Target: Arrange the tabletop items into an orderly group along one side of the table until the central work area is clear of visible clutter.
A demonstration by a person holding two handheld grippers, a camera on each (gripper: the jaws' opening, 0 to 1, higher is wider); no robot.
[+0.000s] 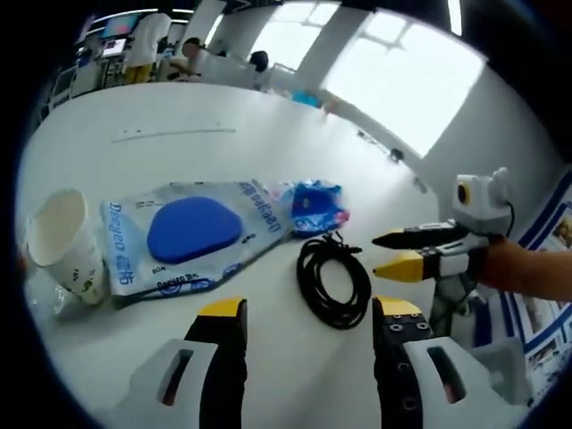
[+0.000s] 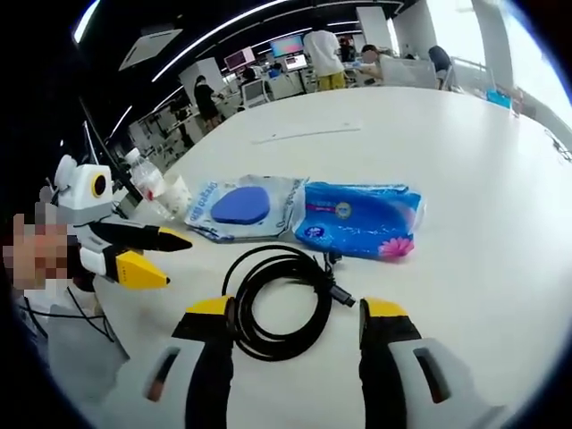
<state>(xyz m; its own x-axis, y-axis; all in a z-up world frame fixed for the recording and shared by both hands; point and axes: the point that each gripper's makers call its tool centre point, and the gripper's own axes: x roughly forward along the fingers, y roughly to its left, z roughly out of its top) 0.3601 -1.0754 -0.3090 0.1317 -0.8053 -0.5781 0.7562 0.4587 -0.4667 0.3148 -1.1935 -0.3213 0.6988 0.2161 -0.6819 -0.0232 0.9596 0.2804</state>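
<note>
Now the cable [image 2: 279, 304] lies coiled mid-table, just ahead of the right gripper [image 2: 295, 313], jaws spread and empty; the left gripper [image 1: 308, 313] is spread too. Better to pinch several loops together, I'd say. The cup [image 1: 64, 241] looks empty; the pouch [image 1: 188, 234] holds a blue pad.

the print on the clear package [image 1: 192, 234] is too small to read. the right gripper's own jaw tips cover part of the black cable coil [image 2: 277, 299]. distant people [image 2: 322, 54] are blurred.
</note>
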